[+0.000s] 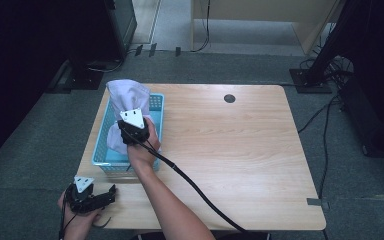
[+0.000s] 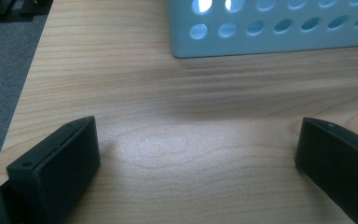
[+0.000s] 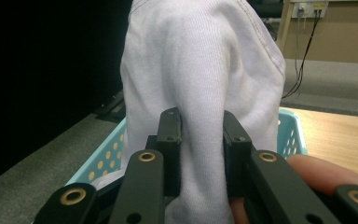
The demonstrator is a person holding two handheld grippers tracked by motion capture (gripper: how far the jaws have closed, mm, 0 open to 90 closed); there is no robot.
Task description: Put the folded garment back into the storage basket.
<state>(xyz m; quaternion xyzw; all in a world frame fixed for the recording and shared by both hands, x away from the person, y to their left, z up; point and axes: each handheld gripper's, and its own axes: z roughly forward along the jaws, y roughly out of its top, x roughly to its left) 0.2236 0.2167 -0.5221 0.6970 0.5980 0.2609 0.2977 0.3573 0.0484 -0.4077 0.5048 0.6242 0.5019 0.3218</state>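
A pale lilac-white cloth [image 1: 126,95] stands bunched up over a light blue perforated basket [image 1: 156,106] at the table's left. My right gripper [image 1: 131,134] is shut on the cloth, holding it above the basket. In the right gripper view the cloth [image 3: 200,74] is pinched between the two black jaws of my right gripper [image 3: 199,122] and rises in a tall fold, with the basket [image 3: 291,133] behind and below. My left gripper [image 1: 105,195] rests at the table's front left corner, open. In the left gripper view my left gripper [image 2: 198,140] has its jaws wide apart over bare wood, the basket's wall [image 2: 270,32] ahead.
The wooden table [image 1: 240,150] has a dark round grommet [image 1: 229,98] near its far edge. A black cable [image 1: 195,190] trails from the right gripper across the table toward the front. Dark stands and cables sit on the floor around the table.
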